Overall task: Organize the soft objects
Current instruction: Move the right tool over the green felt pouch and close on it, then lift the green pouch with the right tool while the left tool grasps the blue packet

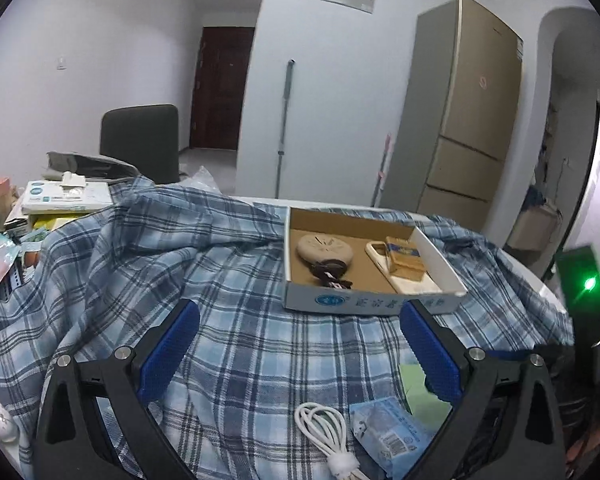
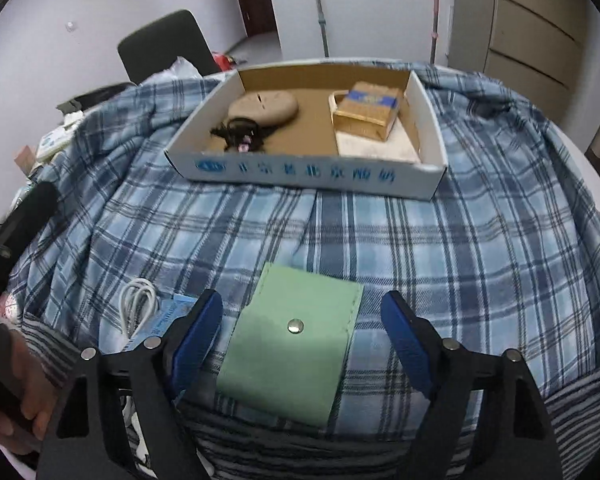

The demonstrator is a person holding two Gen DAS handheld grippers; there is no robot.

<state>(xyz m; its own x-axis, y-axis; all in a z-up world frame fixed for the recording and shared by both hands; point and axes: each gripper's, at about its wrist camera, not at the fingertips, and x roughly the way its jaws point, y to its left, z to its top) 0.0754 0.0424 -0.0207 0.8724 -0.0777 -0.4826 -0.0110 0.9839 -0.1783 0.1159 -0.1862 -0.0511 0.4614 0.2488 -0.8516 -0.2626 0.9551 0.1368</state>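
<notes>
A blue plaid shirt (image 1: 240,280) is spread over the table and shows in the right wrist view (image 2: 440,248) too. A shallow cardboard box (image 1: 296,292) sits on it, holding a tan round pouch (image 1: 324,250), a dark hair tie (image 1: 332,272), a phone case (image 1: 410,282) and a gold packet (image 1: 406,258). A green snap wallet (image 2: 292,344) lies between the open fingers of my right gripper (image 2: 302,334). My left gripper (image 1: 300,344) is open and empty above the shirt. A coiled white cable (image 1: 320,428) and a blue tissue pack (image 1: 392,432) lie near it.
Books, packets and a pink bottle (image 1: 0,196) are piled at the table's left. A dark chair (image 1: 140,140) stands behind the table. A tall fridge (image 1: 468,112) stands at the right wall. The box also shows in the right wrist view (image 2: 308,168).
</notes>
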